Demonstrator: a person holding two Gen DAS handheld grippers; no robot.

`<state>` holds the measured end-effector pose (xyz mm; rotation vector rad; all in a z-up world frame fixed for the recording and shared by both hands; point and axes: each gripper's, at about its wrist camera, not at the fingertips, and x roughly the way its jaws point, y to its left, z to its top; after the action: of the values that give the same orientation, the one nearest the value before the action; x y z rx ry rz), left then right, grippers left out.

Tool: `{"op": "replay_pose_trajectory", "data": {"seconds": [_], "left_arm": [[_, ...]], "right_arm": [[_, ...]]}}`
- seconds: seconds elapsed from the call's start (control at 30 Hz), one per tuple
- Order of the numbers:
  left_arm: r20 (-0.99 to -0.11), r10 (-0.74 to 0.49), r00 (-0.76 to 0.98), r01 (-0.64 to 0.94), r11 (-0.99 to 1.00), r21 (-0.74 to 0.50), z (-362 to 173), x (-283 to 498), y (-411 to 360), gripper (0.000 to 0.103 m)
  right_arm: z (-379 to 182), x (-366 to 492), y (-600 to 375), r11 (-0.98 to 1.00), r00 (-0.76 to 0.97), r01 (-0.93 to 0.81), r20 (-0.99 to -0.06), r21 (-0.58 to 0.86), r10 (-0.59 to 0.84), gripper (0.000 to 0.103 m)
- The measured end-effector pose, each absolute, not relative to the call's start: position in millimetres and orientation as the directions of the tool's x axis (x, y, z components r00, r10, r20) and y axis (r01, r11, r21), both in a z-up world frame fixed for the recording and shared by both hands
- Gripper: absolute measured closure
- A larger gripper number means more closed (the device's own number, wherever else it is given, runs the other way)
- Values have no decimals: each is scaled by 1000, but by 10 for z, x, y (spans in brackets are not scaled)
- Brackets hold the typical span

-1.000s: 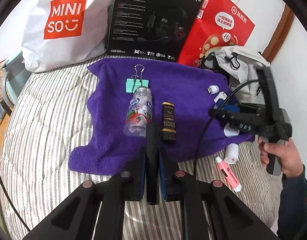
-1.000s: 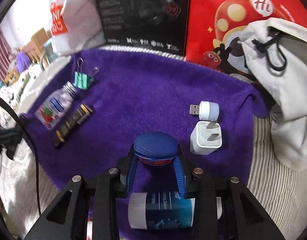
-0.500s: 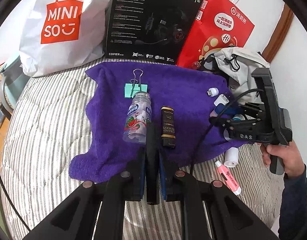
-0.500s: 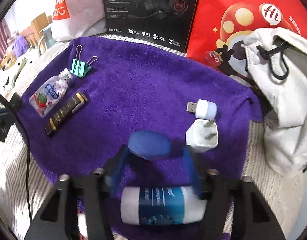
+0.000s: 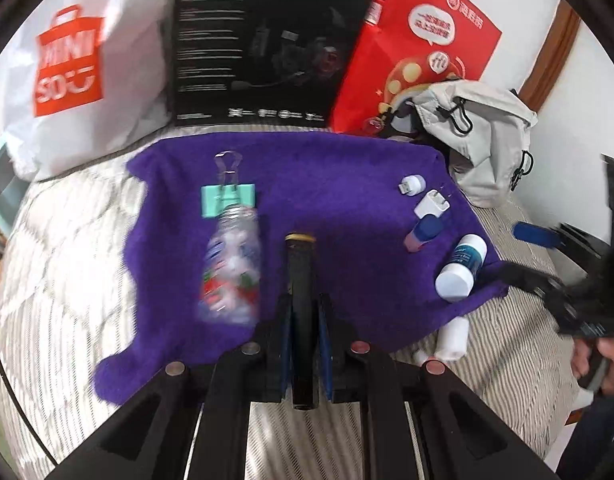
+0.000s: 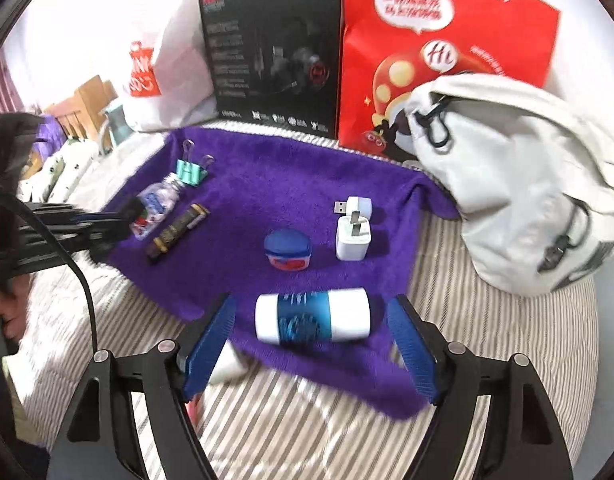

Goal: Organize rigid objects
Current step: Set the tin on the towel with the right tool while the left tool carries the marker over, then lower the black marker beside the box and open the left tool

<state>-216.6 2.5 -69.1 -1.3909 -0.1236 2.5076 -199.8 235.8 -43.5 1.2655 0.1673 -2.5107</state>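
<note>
On the striped bed [image 6: 299,432] lies a purple towel [image 6: 275,184], and the small rigid things are laid out on it. Along its left edge, a mint binder clip [image 5: 227,199] with wire handles sits toward the far corner. Touching it is a clear candy bottle [image 5: 231,270] with a red and blue label. Just beside that lies a slim black tube [image 5: 300,264] with a gold band at its far end.

Near the right edge a small white USB plug [image 6: 358,205] touches a white wall charger [image 6: 353,237], prongs up. A squat jar with a dark blue lid [image 6: 287,249] stands near the charger. A white bottle with a blue label [image 6: 311,319] lies on its side at the near edge.

The left gripper [image 5: 305,346] has its jaws pressed together, apparently with nothing between them, just above the near end of the black tube. The right gripper [image 6: 311,354] hovers with jaws spread wide on either side of the white bottle, touching nothing. A grey backpack [image 6: 515,184] slumps at the right edge.
</note>
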Motion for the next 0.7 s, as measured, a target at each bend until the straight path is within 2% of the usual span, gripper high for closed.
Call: {"op": "replay_pose_trajectory", "data": {"seconds": [0.3,0.7], "left_arm": [[-848,247,-469,-233,-961,-151,-916,-2419,435,91],[-868,203,-453,-232,-967,-106,-1065,-2433,552,91]], "right_arm": [[-401,-1610,2623,-952,-556,296,-798,73,-234,23],[-510,-1474,2735,-958,-536,261,-808,116,-244,23]]}}
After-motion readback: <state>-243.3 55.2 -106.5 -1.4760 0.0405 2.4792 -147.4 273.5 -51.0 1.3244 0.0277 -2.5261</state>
